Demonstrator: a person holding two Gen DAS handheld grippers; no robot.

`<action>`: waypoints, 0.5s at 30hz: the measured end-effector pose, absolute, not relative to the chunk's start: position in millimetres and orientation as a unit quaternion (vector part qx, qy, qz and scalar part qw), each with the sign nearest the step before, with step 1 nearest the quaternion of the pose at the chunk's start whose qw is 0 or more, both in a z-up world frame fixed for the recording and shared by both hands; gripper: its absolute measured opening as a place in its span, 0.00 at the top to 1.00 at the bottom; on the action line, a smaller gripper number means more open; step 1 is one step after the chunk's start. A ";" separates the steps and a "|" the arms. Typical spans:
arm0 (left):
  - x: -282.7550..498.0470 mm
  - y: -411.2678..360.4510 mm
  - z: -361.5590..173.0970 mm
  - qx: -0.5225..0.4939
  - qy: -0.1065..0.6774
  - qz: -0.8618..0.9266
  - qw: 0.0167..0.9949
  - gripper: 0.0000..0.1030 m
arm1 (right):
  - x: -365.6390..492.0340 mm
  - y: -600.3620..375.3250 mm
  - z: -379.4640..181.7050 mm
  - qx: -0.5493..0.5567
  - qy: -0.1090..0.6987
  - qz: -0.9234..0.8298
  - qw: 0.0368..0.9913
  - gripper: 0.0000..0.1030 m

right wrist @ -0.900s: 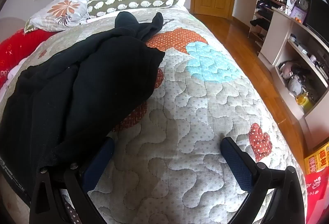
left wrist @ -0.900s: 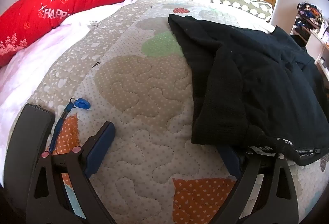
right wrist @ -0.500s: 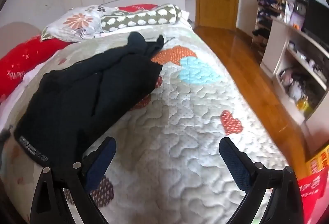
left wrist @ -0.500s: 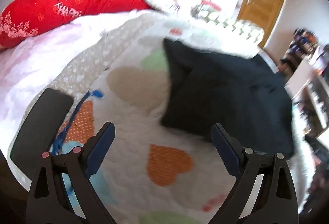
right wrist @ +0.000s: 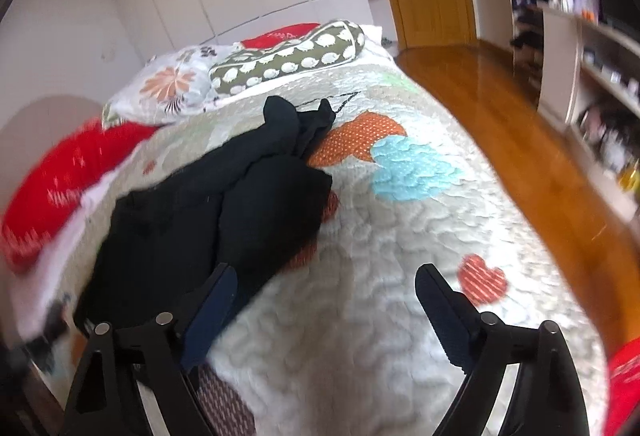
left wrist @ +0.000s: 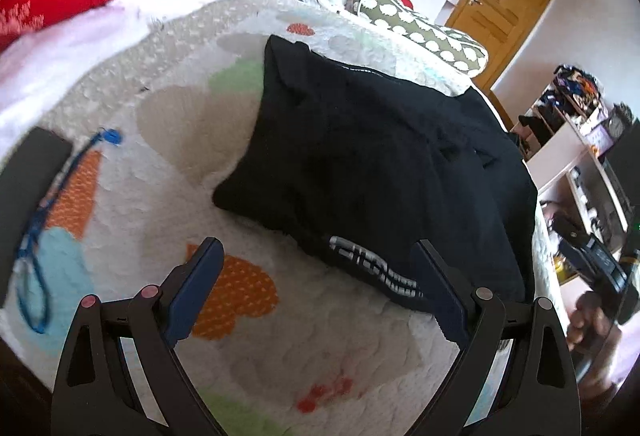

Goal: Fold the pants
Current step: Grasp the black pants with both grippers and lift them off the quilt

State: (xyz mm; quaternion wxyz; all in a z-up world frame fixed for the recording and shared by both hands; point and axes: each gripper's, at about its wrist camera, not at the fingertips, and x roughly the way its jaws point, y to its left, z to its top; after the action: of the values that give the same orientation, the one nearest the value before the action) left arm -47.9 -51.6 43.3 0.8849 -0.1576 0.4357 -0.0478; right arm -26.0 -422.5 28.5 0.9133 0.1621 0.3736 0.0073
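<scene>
While both tools hang above the quilt (left wrist: 132, 196):
Left gripper (left wrist: 316, 288): jaws spread wide, holding nothing.
Pants (left wrist: 380, 164): black, bunched on the quilt, mid-bed.
Right gripper (right wrist: 324, 312): jaws apart, empty, beside the pants.

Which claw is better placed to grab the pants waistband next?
Left, probably. The left claw hangs open just short of the pants at the lettered waistband. The right claw is open near the pants' side edge.

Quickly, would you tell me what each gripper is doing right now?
Left gripper: open, holding nothing, above the quilt beside the black pants.
Right gripper: open, holding nothing, near the pants' edge.
</scene>
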 end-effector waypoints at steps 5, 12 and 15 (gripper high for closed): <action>-22.8 -54.3 27.2 -0.183 0.461 -0.048 0.867 0.08 | 27.5 -421.6 3.8 0.175 0.397 0.027 0.901 0.31; 2.7 -65.3 21.2 -0.178 0.455 -0.041 0.872 0.67 | 51.0 -416.4 5.6 0.185 0.373 0.060 0.907 0.92; 2.5 -48.8 32.2 -0.200 0.447 -0.054 0.870 0.87 | 24.0 -429.7 34.7 0.200 0.332 0.058 0.920 0.96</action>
State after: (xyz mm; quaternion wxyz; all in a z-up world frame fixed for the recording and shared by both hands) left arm 2.5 -48.8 32.2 0.8703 -0.1995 0.4471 -0.0542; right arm 24.0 -429.7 34.7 0.9200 0.1997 0.3321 0.0583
